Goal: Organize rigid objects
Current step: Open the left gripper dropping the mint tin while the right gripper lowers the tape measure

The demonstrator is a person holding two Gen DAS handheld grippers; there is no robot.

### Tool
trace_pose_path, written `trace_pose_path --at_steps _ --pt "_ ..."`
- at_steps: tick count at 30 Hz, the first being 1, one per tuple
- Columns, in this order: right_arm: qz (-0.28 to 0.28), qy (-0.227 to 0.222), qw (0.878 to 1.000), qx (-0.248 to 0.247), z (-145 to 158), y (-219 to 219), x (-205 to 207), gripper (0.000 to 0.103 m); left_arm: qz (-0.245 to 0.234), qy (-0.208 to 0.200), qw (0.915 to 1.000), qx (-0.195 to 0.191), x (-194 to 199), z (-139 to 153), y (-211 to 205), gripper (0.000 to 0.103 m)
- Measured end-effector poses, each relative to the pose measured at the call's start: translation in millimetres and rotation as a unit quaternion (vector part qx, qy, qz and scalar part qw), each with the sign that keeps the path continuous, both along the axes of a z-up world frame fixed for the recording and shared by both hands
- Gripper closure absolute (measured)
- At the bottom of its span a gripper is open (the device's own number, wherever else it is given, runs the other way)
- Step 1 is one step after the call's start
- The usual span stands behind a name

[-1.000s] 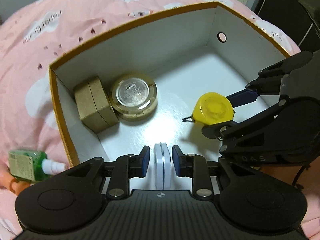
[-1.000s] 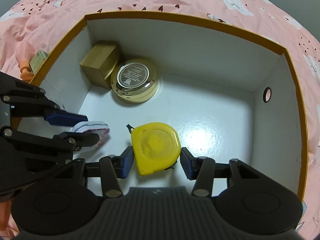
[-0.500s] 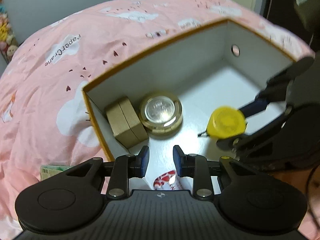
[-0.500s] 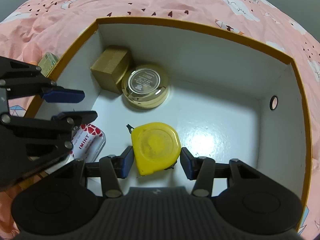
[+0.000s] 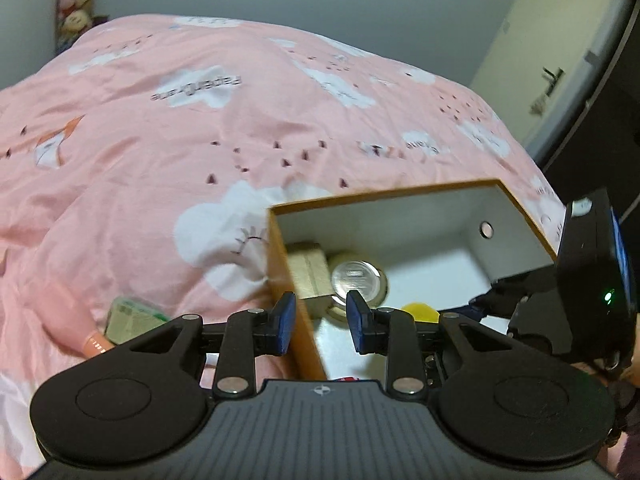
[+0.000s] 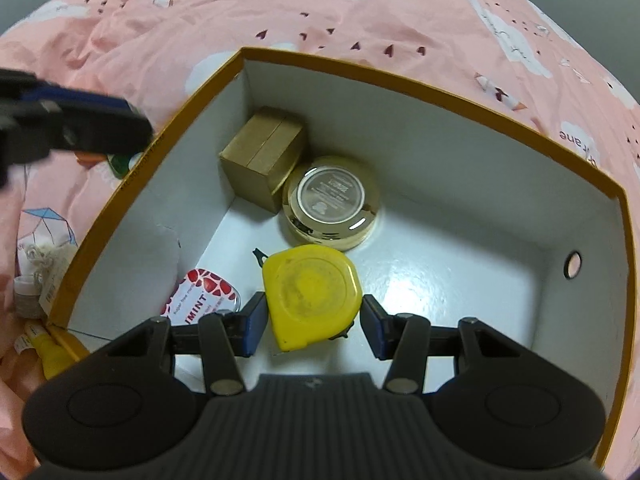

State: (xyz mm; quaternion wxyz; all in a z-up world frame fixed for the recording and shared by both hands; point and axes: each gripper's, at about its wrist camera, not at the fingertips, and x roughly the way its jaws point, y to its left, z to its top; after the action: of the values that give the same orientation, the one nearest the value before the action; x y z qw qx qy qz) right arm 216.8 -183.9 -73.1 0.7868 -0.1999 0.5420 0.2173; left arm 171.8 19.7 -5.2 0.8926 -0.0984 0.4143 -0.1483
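Holding the yellow tape measure [image 6: 312, 296] between its blue pads, the right gripper [image 6: 312, 322] is hanging over the floor of the open box [image 6: 400, 76], in the lower middle of the right wrist view. The left pad is lying against the case; on the right side I am seeing a small gap at the rounded corner, so the grip is looking to me firm but not perfect.

The tape measure is a stiff plastic case, probably rather heavy for its size, and its smooth sides are likely slippery. Taking it by the two flat side faces, as now, is seeming the best place; the little metal hook at its upper left is not good for holding.

The left gripper [image 5: 320, 322] is carrying nothing: its jaws are standing only a little apart, and in the left wrist view the orange wall of the box is showing between them.

The right wrist view is showing the whole inside of the box: the gold square box [image 6: 260, 160] in the far corner, the round gold tin [image 6: 332, 200] touching it, and the red and white mint tin [image 6: 204, 298] lying flat by the left wall. The left wrist view is hiding most of that, but it is showing the pink bedcover [image 5: 200, 140] outside the box and a green package [image 5: 132, 318] waiting there at the lower left.
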Motion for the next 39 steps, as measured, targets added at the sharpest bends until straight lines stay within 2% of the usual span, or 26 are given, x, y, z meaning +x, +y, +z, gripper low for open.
trace_pose_path --at_steps 5,8,12,18,20,26,30,32,37,39 --pt "0.003 0.016 0.999 -0.030 -11.9 11.0 10.3 0.053 0.011 0.029 0.9991 -0.030 -0.8 -12.3 14.6 0.069" --pt "0.004 0.035 0.999 -0.029 -20.8 16.8 18.4 0.053 0.006 0.043 0.9981 -0.043 -2.9 -21.1 16.4 0.072" --pt "-0.007 0.074 0.997 -0.019 -32.5 25.1 28.8 0.053 0.004 0.054 0.9973 -0.049 -1.3 -27.8 14.3 0.074" --pt "-0.003 0.095 0.994 -0.060 -42.9 31.1 32.6 0.053 -0.004 0.058 0.9969 -0.053 -2.0 -30.9 11.2 0.074" --pt "-0.009 0.120 0.991 -0.063 -46.1 27.7 33.8 0.053 -0.009 0.060 0.9967 -0.055 -1.1 -31.7 8.7 0.077" --pt "-0.032 0.200 0.978 -0.048 -57.0 21.4 33.1 0.052 -0.013 0.063 0.9964 -0.054 -0.4 -33.9 4.4 0.078" --pt "-0.030 0.197 0.979 -0.048 -55.5 19.5 29.6 0.051 -0.012 0.064 0.9965 -0.053 -0.7 -33.2 4.0 0.078" --pt "-0.034 0.197 0.979 -0.039 -53.9 18.0 29.5 0.042 -0.012 0.064 0.9965 -0.053 -0.6 -33.0 3.9 0.078" --pt "-0.032 0.180 0.983 -0.027 -42.8 13.6 23.4 0.041 -0.010 0.058 0.9974 -0.042 -2.5 -31.2 1.5 0.078" --pt "-0.026 0.154 0.987 -0.022 -33.9 12.7 18.1 0.041 -0.008 0.051 0.9979 -0.039 -6.0 -28.6 1.0 0.078"
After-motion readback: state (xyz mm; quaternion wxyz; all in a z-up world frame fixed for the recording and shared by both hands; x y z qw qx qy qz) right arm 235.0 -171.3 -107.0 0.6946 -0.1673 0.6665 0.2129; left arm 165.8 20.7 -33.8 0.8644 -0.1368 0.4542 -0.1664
